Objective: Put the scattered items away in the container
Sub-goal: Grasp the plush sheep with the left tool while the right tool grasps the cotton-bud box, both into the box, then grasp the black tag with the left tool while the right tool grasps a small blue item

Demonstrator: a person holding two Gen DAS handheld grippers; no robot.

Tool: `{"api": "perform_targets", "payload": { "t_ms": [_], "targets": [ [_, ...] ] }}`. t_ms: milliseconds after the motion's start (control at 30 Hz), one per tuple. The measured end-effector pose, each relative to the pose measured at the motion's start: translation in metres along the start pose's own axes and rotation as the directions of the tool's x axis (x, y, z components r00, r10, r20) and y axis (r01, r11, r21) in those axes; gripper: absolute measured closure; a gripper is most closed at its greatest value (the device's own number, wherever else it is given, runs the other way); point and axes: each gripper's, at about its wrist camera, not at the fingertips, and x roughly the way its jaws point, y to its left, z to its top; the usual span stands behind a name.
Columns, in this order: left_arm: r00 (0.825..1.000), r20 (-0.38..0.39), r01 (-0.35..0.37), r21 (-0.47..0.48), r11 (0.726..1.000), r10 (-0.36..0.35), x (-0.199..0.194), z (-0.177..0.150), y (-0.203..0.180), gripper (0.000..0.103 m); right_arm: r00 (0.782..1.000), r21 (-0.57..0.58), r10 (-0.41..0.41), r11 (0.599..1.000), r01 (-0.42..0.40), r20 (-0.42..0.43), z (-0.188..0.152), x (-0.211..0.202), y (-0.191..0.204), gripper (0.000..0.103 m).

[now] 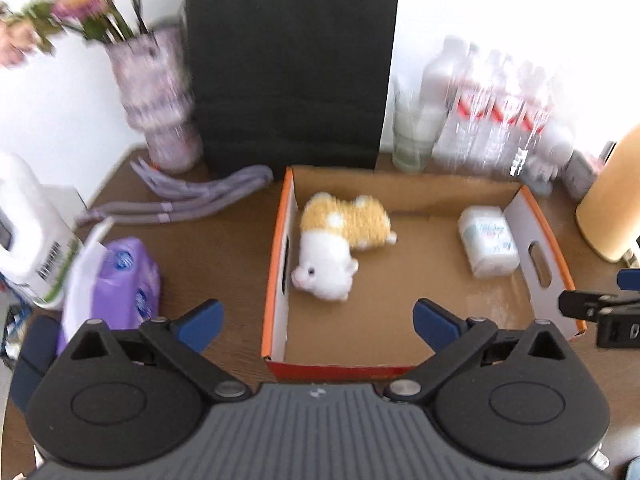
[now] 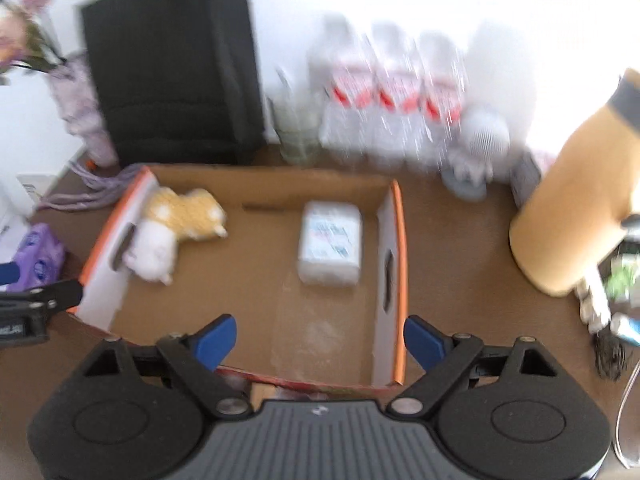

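The cardboard box (image 1: 400,320) sits on the brown table (image 1: 224,248), orange-edged, with a handle slot cut in each end wall. Inside it, a white and tan plush toy (image 1: 340,248) lies against the left wall, and a white tissue pack (image 1: 488,246) rests near the right wall, well apart from the toy. My left tongs (image 1: 318,320) hang above the near end of the box with the blue pads spread wide and nothing between them. My right tongs (image 2: 318,340) hover over the near right corner of the box, also spread wide and empty. Left of the box on the table lie a purple packet (image 1: 120,280) and a grey-lilac bundle of cords (image 1: 192,200). Behind the box stands a black paper bag (image 1: 292,64), with a patterned vase of flowers (image 1: 160,100) to its left and a pack of clear water bottles (image 1: 496,112) to its right. A tan cylinder (image 2: 572,208) stands at the far right.
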Motion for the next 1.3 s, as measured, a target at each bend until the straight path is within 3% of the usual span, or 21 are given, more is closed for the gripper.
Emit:
{"api": "perform_targets", "payload": {
  "t_ms": [67, 133, 167, 200, 267, 433, 700, 867, 933, 1033, 1133, 1233, 1300],
  "targets": [
    [0.982, 0.187, 0.022, 0.000, 1.000, -0.021, -0.024, -0.016, 0.001, 0.000, 0.993, -0.009, 0.009, 1.000, -0.008, 0.120, -0.013, -0.017, 0.008, 0.011],
    [0.933, 0.359, 0.036, 0.015, 0.999, -0.039, -0.039, -0.037, 0.003, 0.000, 0.961, -0.054, 0.031, 0.998, -0.017, 0.274, -0.031, -0.032, 0.013, 0.005],
    [0.914, 0.405, 0.030, 0.012, 0.999, -0.032, -0.043, -0.047, 0.002, 0.000, 0.940, -0.069, 0.029, 0.998, -0.006, 0.339, -0.040, -0.037, 0.015, 0.002],
    [0.905, 0.424, 0.030, 0.005, 1.000, -0.029, -0.045, -0.054, 0.003, 0.000, 0.918, -0.075, 0.011, 0.997, 0.021, 0.397, -0.048, -0.040, 0.018, 0.001],
    [0.900, 0.432, 0.056, 0.000, 0.998, -0.050, -0.046, -0.063, 0.004, 0.000, 0.897, -0.072, -0.007, 0.997, 0.043, 0.443, -0.059, -0.040, 0.019, 0.001],
    [0.887, 0.459, 0.047, 0.014, 0.999, -0.049, -0.051, -0.071, 0.002, 0.000, 0.871, -0.051, 0.055, 0.998, -0.034, 0.488, -0.074, -0.046, 0.018, 0.001],
    [0.860, 0.506, 0.041, 0.056, 0.998, -0.063, -0.080, -0.113, -0.005, 0.000, 0.845, -0.037, 0.042, 0.999, -0.026, 0.533, -0.114, -0.064, 0.027, 0.000],
    [0.871, 0.489, 0.002, 0.082, 0.997, -0.042, -0.093, -0.166, -0.009, 0.000, 0.818, -0.042, 0.079, 0.997, -0.067, 0.570, -0.169, -0.084, 0.025, 0.000],
    [0.878, 0.475, 0.012, 0.088, 0.996, -0.052, -0.101, -0.188, -0.008, 0.000, 0.818, -0.053, 0.127, 0.992, -0.117, 0.562, -0.194, -0.087, 0.023, 0.000],
    [0.879, 0.474, 0.019, 0.086, 0.996, -0.058, -0.119, -0.227, -0.002, 0.000, 0.792, -0.091, 0.230, 0.972, -0.217, 0.565, -0.236, -0.095, 0.020, 0.000],
    [0.893, 0.449, -0.003, 0.051, 0.999, -0.021, -0.129, -0.273, 0.008, 0.000, 0.814, -0.020, 0.201, 0.974, -0.227, 0.546, -0.276, -0.109, 0.020, 0.000],
    [0.917, 0.399, 0.009, 0.054, 0.998, -0.030, -0.136, -0.307, 0.016, 0.000, 0.796, 0.037, 0.212, 0.959, -0.282, 0.567, -0.321, -0.124, 0.018, 0.000],
    [0.921, 0.384, 0.031, 0.074, 0.997, -0.057, -0.138, -0.319, 0.018, 0.000, 0.804, 0.025, 0.229, 0.957, -0.289, 0.548, -0.342, -0.124, 0.023, 0.000]
  ]
}}
